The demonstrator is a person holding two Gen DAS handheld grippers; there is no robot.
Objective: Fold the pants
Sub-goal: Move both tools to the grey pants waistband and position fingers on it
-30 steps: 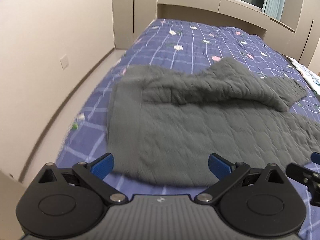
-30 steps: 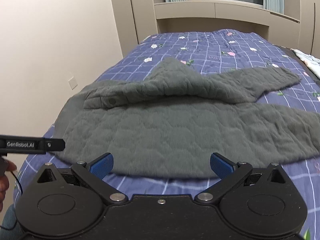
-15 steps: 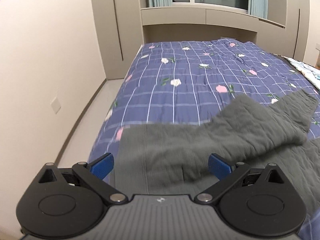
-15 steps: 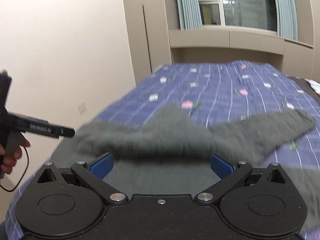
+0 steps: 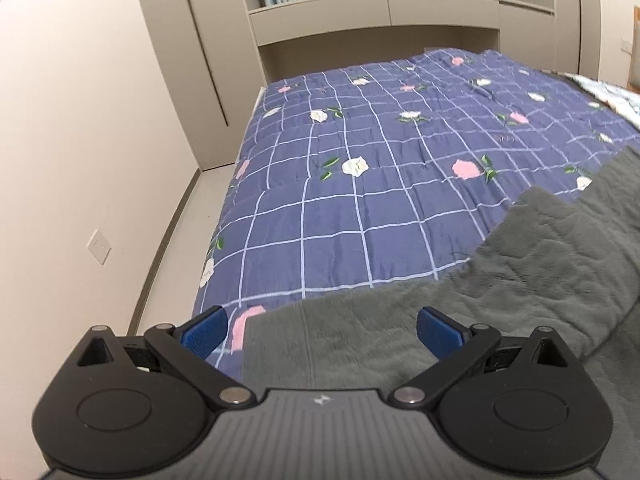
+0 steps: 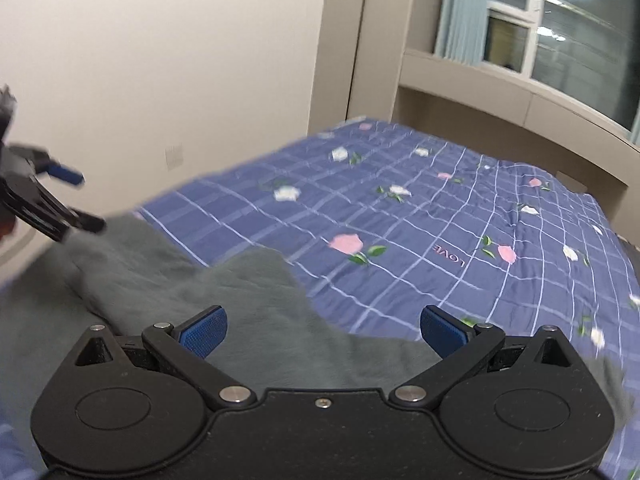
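Grey pants [image 5: 500, 280] lie crumpled, unfolded, just ahead of left gripper [image 5: 319, 327] and right gripper [image 6: 322, 327], both wide open and empty.

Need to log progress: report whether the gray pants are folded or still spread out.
Partly folded: in both wrist views the gray pants have one layer doubled over another on the blue bedspread. No tidy stack; much lies outside the frames.

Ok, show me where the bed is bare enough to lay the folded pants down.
Free: the checked quilt beyond the gray pants, up to the headboard niche, and its strip by the left wall. Crowded: the near edge, where the pants spread under both open tools, left tool and right tool.
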